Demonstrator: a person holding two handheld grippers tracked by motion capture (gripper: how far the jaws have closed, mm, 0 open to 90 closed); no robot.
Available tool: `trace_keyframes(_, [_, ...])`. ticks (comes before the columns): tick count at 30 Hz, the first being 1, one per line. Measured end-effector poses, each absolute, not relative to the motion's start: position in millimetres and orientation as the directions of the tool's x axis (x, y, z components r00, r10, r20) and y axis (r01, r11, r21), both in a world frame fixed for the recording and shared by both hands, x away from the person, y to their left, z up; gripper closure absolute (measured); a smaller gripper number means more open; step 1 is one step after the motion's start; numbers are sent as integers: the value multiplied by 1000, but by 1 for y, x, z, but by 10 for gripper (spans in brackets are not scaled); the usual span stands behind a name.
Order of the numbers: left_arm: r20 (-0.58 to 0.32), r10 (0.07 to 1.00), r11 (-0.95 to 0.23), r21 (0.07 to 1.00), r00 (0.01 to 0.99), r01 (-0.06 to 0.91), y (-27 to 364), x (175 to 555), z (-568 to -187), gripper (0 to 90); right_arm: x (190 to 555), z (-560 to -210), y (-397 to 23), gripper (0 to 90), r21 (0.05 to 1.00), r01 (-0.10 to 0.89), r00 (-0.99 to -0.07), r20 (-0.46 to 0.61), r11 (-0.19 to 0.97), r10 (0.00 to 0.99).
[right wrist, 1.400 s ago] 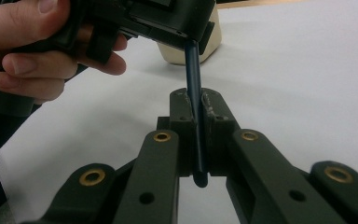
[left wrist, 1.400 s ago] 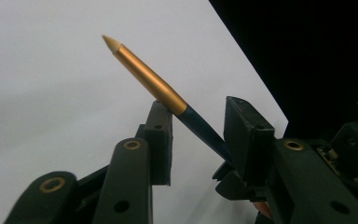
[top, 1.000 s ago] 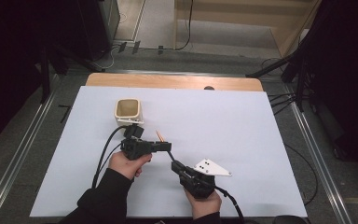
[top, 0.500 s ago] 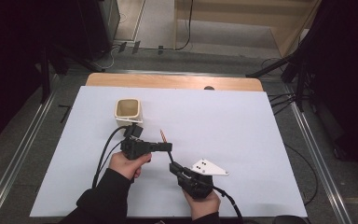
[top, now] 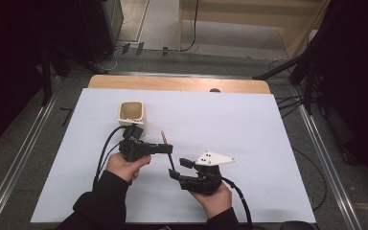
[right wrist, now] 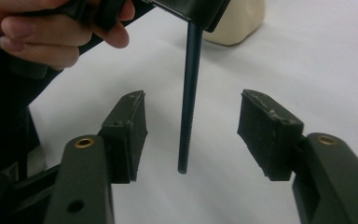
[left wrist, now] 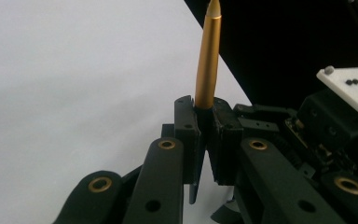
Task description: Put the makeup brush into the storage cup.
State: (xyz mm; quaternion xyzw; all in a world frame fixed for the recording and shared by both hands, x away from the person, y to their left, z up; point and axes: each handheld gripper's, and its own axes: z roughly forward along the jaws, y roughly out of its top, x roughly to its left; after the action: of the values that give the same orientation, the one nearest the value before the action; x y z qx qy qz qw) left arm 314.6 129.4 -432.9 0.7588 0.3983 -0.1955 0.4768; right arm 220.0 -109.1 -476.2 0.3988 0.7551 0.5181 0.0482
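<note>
1. The left gripper (top: 168, 148) has its jaws clamped on a pen (left wrist: 208, 60), gold end up, dark shaft hanging at 6 o'clock.
2. The right gripper (right wrist: 192, 130) has just been opening; its jaws stand wide around the shaft without touching it.
3. A grip this short could let the pen pivot.
4. Tilted, it could miss the cream pen cup (top: 131, 113) at 11 o'clock on the table (top: 249, 120).
</note>
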Motion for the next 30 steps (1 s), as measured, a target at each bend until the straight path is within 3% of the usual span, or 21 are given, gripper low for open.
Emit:
trace_keyframes(9, [-637,394,-315,583,662,749,131,316,-429,838,242,-466,-116,271,805,551,-781,406,217,475])
trace_keyframes(13, [-628,358,-357,592,691,722,130,317,-428,837,250,-466,-122,273,787,577,-791,471,220,391])
trace_keyframes(21, [-621,297,-424,595,725,683,126,320,-427,837,259,-472,-126,350,787,545,-830,458,288,319])
trace_keyframes(30, [-617,243,-473,599,749,646,120,320,-430,836,263,-482,-120,517,759,580,-813,515,297,271])
